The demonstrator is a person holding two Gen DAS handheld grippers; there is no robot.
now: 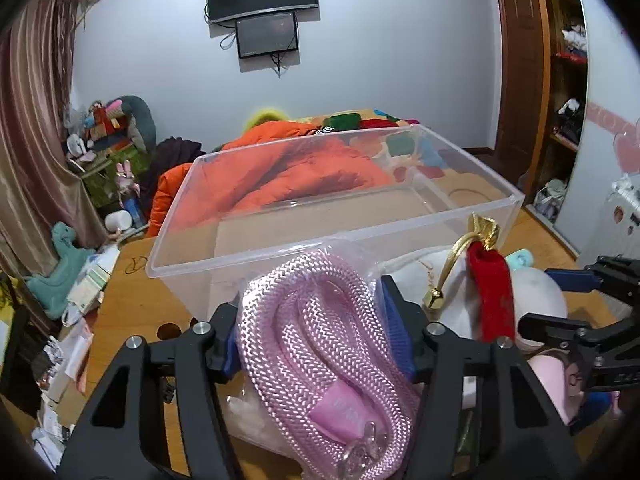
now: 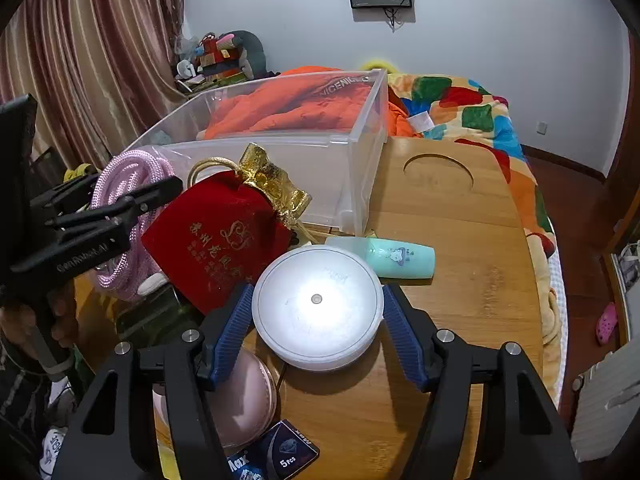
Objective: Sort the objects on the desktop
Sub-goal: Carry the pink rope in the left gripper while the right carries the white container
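Item: pink braided rope (image 1: pixel 320 344) in a clear bag, clamped between the blue pads (image 1: pixel 394 332) of the left hand-held gripper (image 1: pixel 316 344) and held just before the near wall of the clear plastic bin (image 1: pixel 280 184).

Item: white round lid-shaped disc (image 2: pixel 318 306), resting on the wooden worktop (image 2: pixel 460 240), bracketed by the right hand-held gripper (image 2: pixel 318 320); jaws are set apart, whether the pads touch its rim cannot be told.

Adjacent: red velvet pouch (image 2: pixel 216 240) with gold trim; mint green tube (image 2: pixel 384 256).
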